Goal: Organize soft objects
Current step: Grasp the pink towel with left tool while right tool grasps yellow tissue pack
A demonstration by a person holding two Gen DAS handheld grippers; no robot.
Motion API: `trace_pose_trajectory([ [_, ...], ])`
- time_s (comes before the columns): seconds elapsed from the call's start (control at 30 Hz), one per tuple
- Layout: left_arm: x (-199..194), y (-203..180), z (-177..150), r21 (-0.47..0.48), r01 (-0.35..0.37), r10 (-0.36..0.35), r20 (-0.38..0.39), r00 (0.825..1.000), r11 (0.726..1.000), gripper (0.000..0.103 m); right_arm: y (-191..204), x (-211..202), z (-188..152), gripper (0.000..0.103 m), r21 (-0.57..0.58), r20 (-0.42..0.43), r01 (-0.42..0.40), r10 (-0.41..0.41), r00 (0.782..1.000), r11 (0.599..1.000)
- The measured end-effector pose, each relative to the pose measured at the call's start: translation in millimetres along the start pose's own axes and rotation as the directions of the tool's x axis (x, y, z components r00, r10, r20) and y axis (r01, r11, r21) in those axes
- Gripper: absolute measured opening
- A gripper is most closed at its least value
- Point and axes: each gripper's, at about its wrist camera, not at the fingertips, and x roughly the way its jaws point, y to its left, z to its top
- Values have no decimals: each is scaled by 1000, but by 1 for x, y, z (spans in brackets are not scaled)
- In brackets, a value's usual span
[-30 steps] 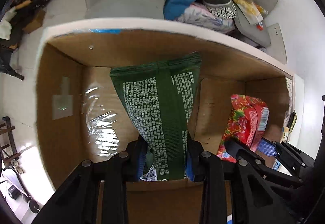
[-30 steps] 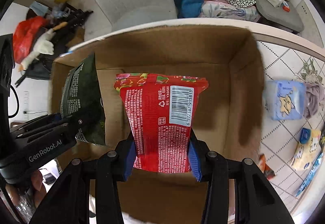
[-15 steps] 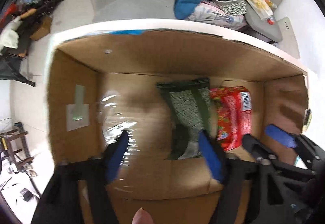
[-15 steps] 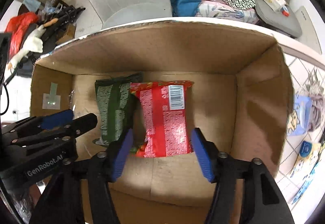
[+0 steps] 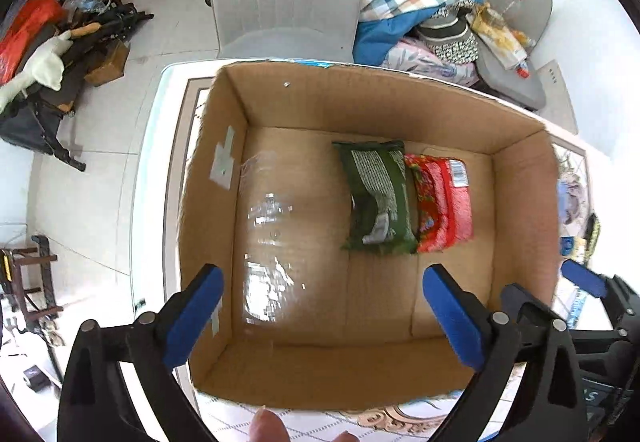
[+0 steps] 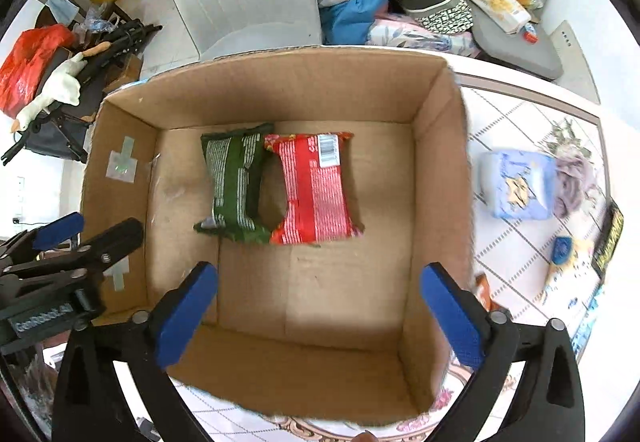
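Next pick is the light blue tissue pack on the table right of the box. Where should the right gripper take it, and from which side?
Come from above and close across the narrower middle of the blue tissue pack. It lies flat on the table, clear of the cardboard box, though grey cloth crowds its far side.

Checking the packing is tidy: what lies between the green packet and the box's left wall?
In the left wrist view, only bare box floor with shiny clear tape separates the green packet from the cardboard box's left wall.

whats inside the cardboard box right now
Inside the cardboard box a green packet and a red packet lie side by side on its floor, edges touching. Whatever lies beneath them is covered.
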Motion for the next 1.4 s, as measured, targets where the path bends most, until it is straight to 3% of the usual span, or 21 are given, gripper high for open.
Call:
trace_pose_trajectory([
  [0.27, -41, -5, -40, -10, 2, -1, 73, 997, 1000, 102, 7, -40, -53, 103, -33, 50, 32, -30, 998, 999],
  [0.37, -62, -13, -61, 22, -34, 31, 126, 992, 999, 102, 8, -55, -73, 103, -32, 73, 41, -39, 997, 999],
  [0.67, -107, -25, -104, 66, -51, 37, 203, 979, 997, 102, 2, -112, -129, 103, -6, 155, 4, -3, 988, 1000],
  [0.93, -137, -42, -114, 41, -33, 22, 243, 970, 999, 102, -5, -151, -144, 103, -23, 213, -63, 67, 975, 998],
  [1.07, -144, -74, -113, 61, -34, 18, 248, 969, 998, 102, -37, -159, -144, 103, 19, 225, -110, 103, 969, 994],
  [1.27, -125, -168, -97, 182, -48, 9, 214, 977, 982, 102, -144, -153, -142, 103, 178, 201, -118, 82, 976, 977],
  [1.37, -96, -231, -78, 316, -93, 32, 191, 981, 944, 102, -209, -133, -135, 103, 252, 153, -71, 33, 988, 965],
  [1.4, -79, -261, -68, 396, -145, 72, 195, 978, 907, 102, -231, -120, -130, 103, 278, 127, -55, 20, 992, 959],
])
